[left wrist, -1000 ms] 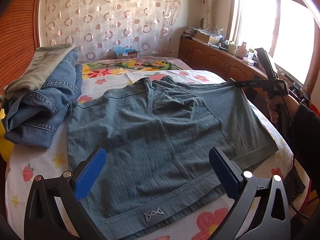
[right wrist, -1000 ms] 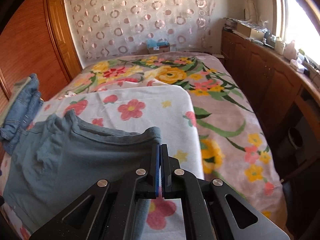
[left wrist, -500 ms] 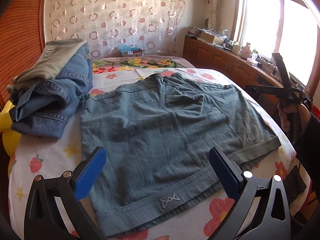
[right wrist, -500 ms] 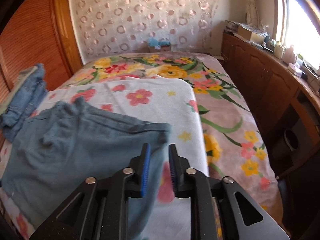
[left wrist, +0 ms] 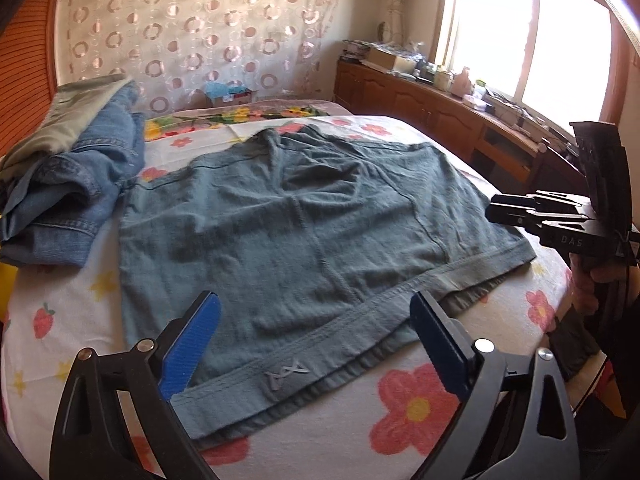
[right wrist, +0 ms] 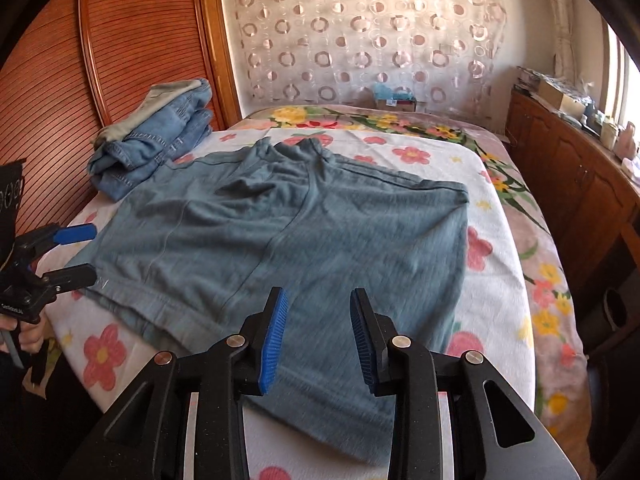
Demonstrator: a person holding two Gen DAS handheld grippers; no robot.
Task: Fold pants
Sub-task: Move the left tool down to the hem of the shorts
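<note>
- Shorts [left wrist: 304, 232] lie spread flat on the flowered bed sheet [left wrist: 416, 408], waistband toward the near edge and leg openings toward the far wall; no fold looks made yet.
- Left gripper [left wrist: 316, 340] hovers just over the waistband with its blue pads far apart; the jaws are closing a little, and the cloth lies below them, not pinched.
- Right gripper [right wrist: 316, 336] hangs above the near right part of the shorts, pads partly apart and opening, with nothing pressed between them.
- Risk one: if the two tools pinch at unequal depths along the edge, the fold line would probably run crooked and the halves would not match.
- Risk two: the fabric looks soft and limp, and a shallow pinch on a single layer could let the lower layer stay behind, leaving a bunched fold.
- Risk three: the bunched wrinkle near the crotch seam [left wrist: 298, 200] may get trapped inside a fold unless smoothed first.
- Risk four: the pile of jeans [left wrist: 76, 184] touches the far left corner of the shorts, so a sweep toward that side could snag or drag it.
- Risk five: the shorts lie close to the near bed edge, and a tug toward the person might slide them off.
</note>
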